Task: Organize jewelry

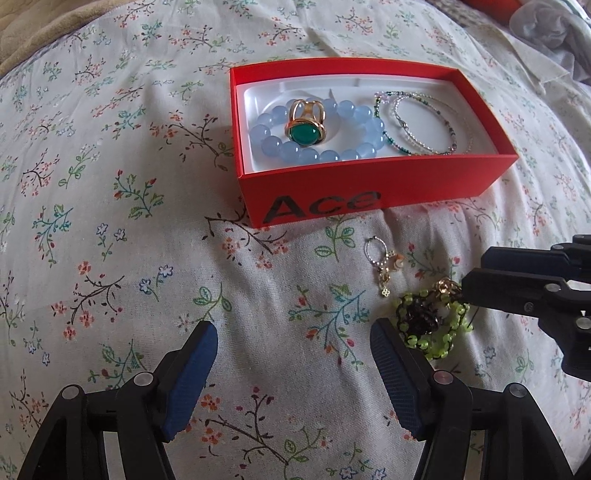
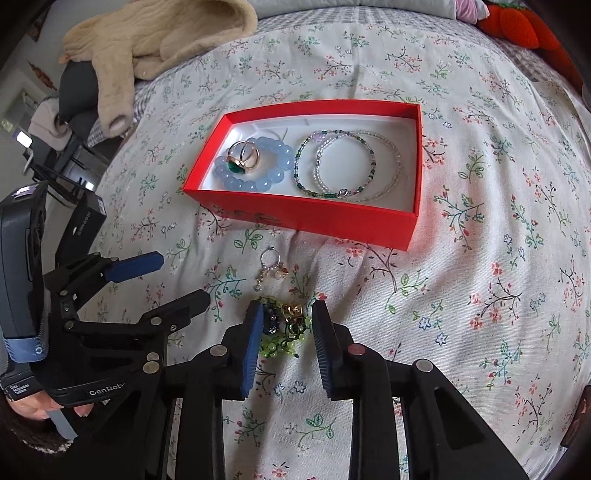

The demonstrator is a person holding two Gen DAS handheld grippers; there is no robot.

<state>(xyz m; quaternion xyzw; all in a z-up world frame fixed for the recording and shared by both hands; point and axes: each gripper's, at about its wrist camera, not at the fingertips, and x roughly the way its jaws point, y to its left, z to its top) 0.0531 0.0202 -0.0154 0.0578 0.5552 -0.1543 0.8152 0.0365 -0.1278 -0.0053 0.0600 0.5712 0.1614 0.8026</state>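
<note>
A red box [image 1: 332, 192] [image 2: 306, 218] with a white lining lies on the floral bedspread. It holds a blue bead bracelet [image 1: 273, 142] [image 2: 275, 177], a gold ring with a green stone [image 1: 304, 127] [image 2: 242, 158] and thin beaded bracelets [image 1: 424, 122] [image 2: 347, 166]. In front of the box lie a small charm earring [image 1: 382, 264] [image 2: 271, 267] and a green bead bracelet with a dark piece and a gold ring [image 1: 430, 321] [image 2: 286, 325]. My right gripper [image 2: 284, 321] [image 1: 465, 284] is open, its fingers on either side of this pile. My left gripper [image 1: 293, 338] [image 2: 181, 277] is open and empty over bare cloth to the left.
A beige knitted garment [image 2: 147, 40] lies at the far left of the bed, and red stuffed items [image 2: 517, 22] at the far right corner. A grey cloth [image 1: 546, 33] lies beyond the box. The bed's left edge drops toward furniture [image 2: 55, 147].
</note>
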